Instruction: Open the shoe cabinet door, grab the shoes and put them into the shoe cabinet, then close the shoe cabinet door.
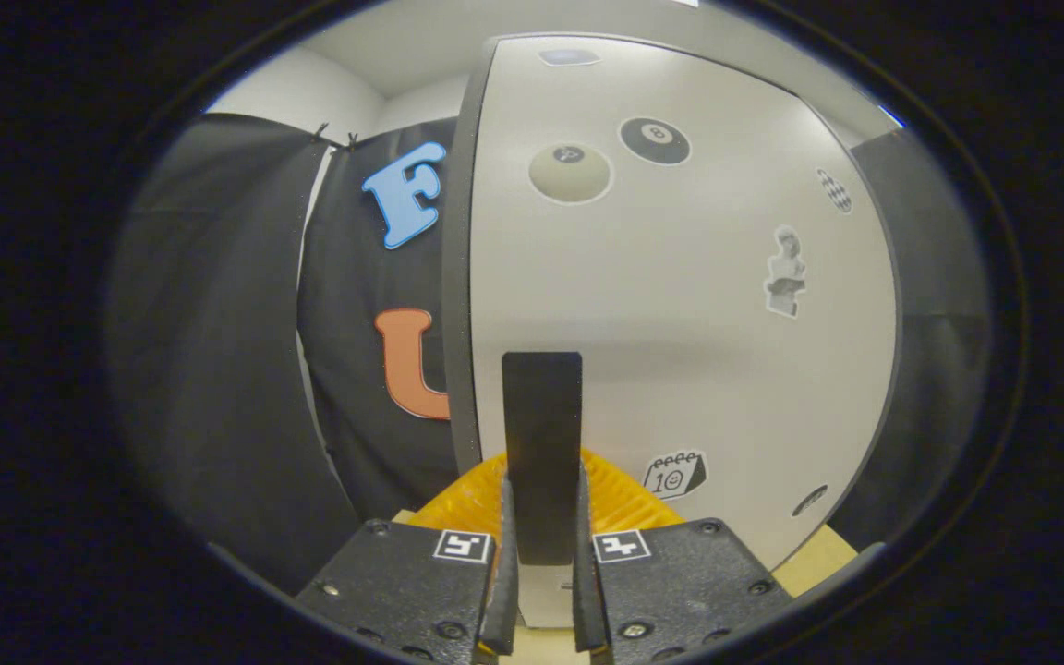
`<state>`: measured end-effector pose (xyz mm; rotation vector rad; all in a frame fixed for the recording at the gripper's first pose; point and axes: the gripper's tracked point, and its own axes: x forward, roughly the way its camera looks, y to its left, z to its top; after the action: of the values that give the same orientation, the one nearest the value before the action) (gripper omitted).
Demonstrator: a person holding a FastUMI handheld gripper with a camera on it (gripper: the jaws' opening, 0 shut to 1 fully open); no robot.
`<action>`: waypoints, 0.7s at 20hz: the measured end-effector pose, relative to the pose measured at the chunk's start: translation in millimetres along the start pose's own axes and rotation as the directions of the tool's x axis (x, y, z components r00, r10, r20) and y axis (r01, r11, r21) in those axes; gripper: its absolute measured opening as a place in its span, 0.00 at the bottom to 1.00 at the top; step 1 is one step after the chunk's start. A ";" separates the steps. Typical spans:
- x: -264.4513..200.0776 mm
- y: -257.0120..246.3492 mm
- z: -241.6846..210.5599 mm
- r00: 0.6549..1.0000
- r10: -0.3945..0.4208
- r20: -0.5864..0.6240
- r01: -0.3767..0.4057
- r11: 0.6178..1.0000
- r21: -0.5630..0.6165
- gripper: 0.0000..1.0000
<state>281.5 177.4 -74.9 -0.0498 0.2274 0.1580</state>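
Gripper [542,591] closed narrow, both fingers seemingly pinching dark handle [541,443] of shoe cabinet door [680,305], dead ahead. Likely door-opening step, though unclear if ajar. Keep pinch firm, pull along hinge arc, no twisting.

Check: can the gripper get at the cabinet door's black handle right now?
Probably yes: the gripper already has the black handle between its fingers, seemingly clamped on both sides. Nothing blocks it on the white door.
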 end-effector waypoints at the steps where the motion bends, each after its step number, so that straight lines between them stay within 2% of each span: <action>1: -3.5 0.7 -0.6 1.000 0.000 -0.009 0.000 1.000 -0.002 0.27; 5: -19.5 2.9 0.5 1.000 0.014 -0.015 -0.015 1.000 -0.023 0.27; 14: -52.9 -4.9 -4.6 0.986 0.162 -0.032 -0.162 0.986 -0.026 0.27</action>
<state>230.4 164.3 -67.1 -0.0617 0.2588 0.3227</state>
